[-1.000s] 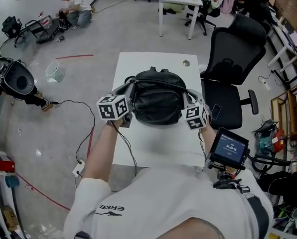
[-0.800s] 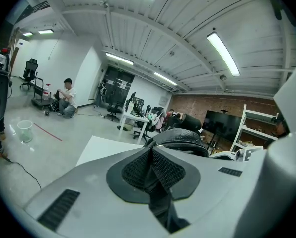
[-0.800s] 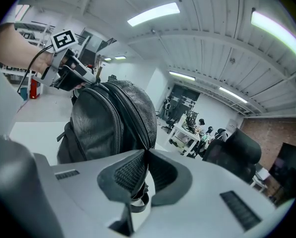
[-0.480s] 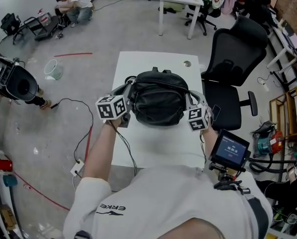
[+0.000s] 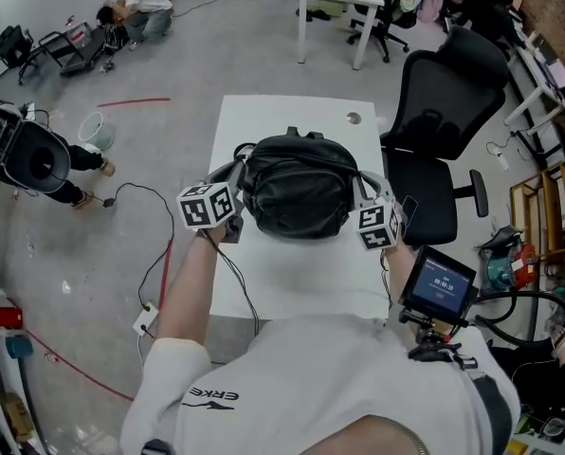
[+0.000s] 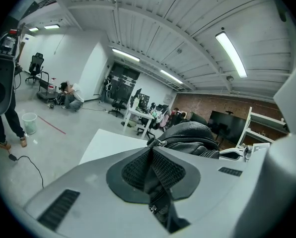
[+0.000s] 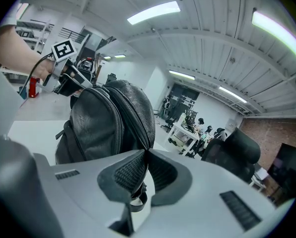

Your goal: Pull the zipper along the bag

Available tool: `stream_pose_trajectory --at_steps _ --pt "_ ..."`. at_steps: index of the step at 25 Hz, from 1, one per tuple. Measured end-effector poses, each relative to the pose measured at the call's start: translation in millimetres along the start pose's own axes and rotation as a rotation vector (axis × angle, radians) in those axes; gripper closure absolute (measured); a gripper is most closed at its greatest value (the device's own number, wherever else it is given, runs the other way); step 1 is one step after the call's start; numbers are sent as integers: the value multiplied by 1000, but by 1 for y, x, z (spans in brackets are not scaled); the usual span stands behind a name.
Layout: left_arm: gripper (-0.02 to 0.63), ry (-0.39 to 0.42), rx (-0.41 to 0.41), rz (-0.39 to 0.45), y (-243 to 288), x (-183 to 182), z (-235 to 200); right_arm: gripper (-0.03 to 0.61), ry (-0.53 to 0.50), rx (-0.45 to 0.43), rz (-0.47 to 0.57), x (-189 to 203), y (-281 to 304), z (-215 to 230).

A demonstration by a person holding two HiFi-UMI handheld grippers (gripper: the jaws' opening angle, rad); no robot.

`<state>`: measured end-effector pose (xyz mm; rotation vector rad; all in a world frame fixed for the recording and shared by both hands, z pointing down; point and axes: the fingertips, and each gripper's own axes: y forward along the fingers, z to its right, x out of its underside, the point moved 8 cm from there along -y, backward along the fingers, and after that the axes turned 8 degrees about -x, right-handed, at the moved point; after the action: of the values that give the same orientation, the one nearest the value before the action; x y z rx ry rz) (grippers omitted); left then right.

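A black leather backpack (image 5: 297,188) stands on the white table (image 5: 292,287). My left gripper (image 5: 237,182) is at the bag's left side, shut on a dark zipper pull (image 6: 155,192) with a small metal ring at its end. In the left gripper view the bag (image 6: 192,133) rises just past the jaws. My right gripper (image 5: 363,193) is at the bag's right side, shut on a black strap loop (image 7: 135,202) of the bag. The right gripper view shows the bag (image 7: 106,123) with its zipper tracks, and the left gripper (image 7: 71,81) behind it.
A black office chair (image 5: 444,131) stands close to the table's right edge. A small monitor on a stand (image 5: 436,287) sits at my right. A cable (image 5: 240,292) runs over the table's near left part. A person (image 5: 36,164) stands on the floor at far left.
My left gripper has sunk a little along the bag's left side, still shut on the zipper pull. The right gripper has stayed where it was.
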<state>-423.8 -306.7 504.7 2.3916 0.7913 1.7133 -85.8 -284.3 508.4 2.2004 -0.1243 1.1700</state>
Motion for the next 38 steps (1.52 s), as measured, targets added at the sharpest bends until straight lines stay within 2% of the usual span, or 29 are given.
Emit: stream_pose_trajectory --at_steps 22,38 --pt "597 -138 10 -36 16 22 -26 554 13 12 -16 -1 -5 4" --pt "597 -189 3 -68 28 50 -37 554 13 18 -24 -2 -7 5"
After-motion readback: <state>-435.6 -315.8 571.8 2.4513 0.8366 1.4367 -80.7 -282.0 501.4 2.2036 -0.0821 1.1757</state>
